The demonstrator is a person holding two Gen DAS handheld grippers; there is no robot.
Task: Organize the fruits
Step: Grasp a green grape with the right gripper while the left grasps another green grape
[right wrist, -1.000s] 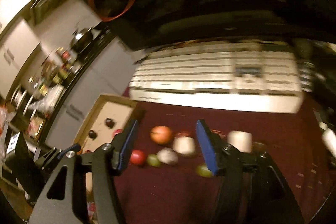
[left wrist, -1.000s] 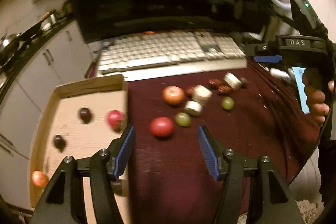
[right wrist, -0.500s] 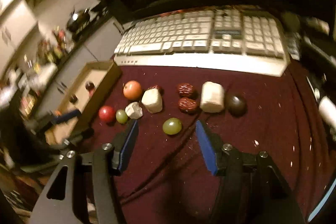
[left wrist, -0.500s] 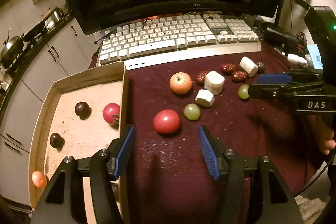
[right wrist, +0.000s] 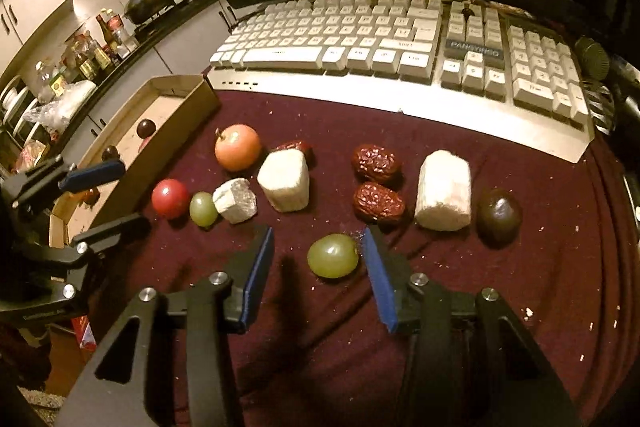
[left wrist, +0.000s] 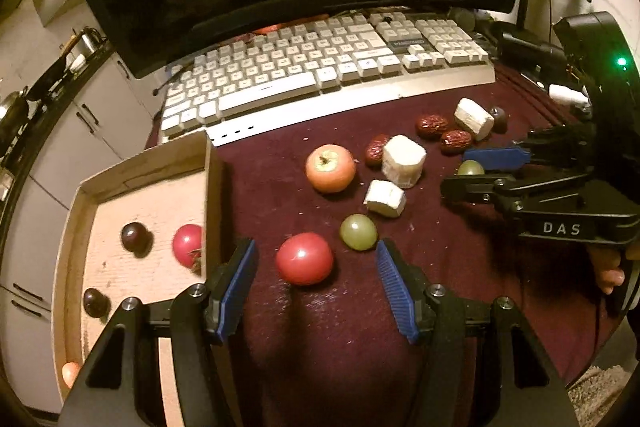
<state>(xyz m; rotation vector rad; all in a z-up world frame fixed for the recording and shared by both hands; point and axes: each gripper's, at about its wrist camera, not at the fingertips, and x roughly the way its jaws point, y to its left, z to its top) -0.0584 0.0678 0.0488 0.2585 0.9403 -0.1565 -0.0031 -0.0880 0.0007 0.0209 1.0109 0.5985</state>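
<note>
Two tools hang spread wide over the maroon table (right wrist: pixel 520 307). One green grape (right wrist: pixel 333 255) lies between the right tool's (right wrist: pixel 318 251) blue pads, just beside the right-hand one. Left tool (left wrist: pixel 314 267) brackets a red tomato (left wrist: pixel 305 258), untouched, its left pad by the cardboard tray's (left wrist: pixel 214 187) wall. Bare cloth lies below both; scattered fruit lies toward the keyboard (right wrist: pixel 360 43).
</note>
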